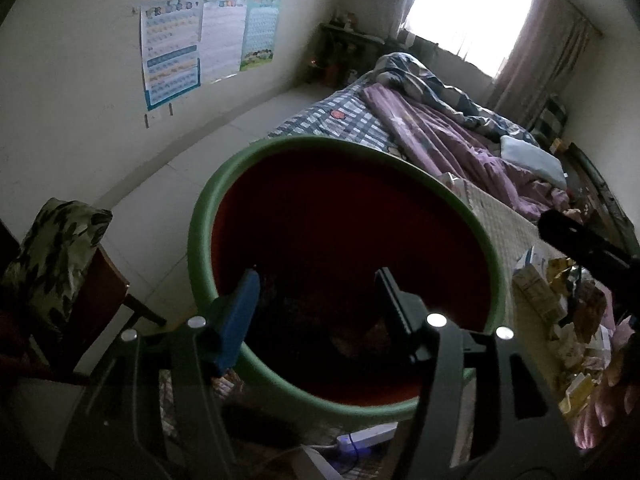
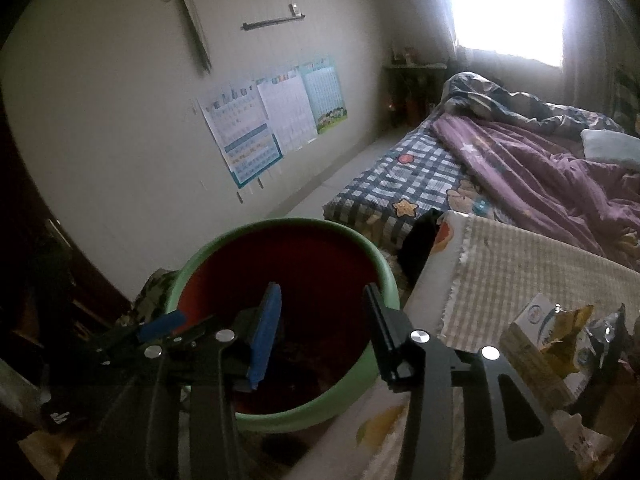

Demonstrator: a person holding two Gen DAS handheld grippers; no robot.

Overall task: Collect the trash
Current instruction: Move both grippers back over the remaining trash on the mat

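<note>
Both grippers, left (image 1: 316, 300) and right (image 2: 320, 320), gape empty over bin (image 2: 384, 276); wrappers (image 2: 568, 344) beside it, possibly slippery, could drop short.

A pale wall (image 2: 120, 128) carried three printed charts (image 2: 276, 120) side by side, and above them a dark bar (image 2: 272, 22) was fixed. A bright window (image 2: 508, 8) (blown out to white) lit the dim room, with a curtain (image 1: 540, 52) hanging beside it. The bed (image 2: 420, 176) had a checked sheet and a rumpled purple quilt (image 2: 540, 176). A wooden chair (image 1: 96, 292) held a patterned cushion (image 1: 52, 256).
</note>
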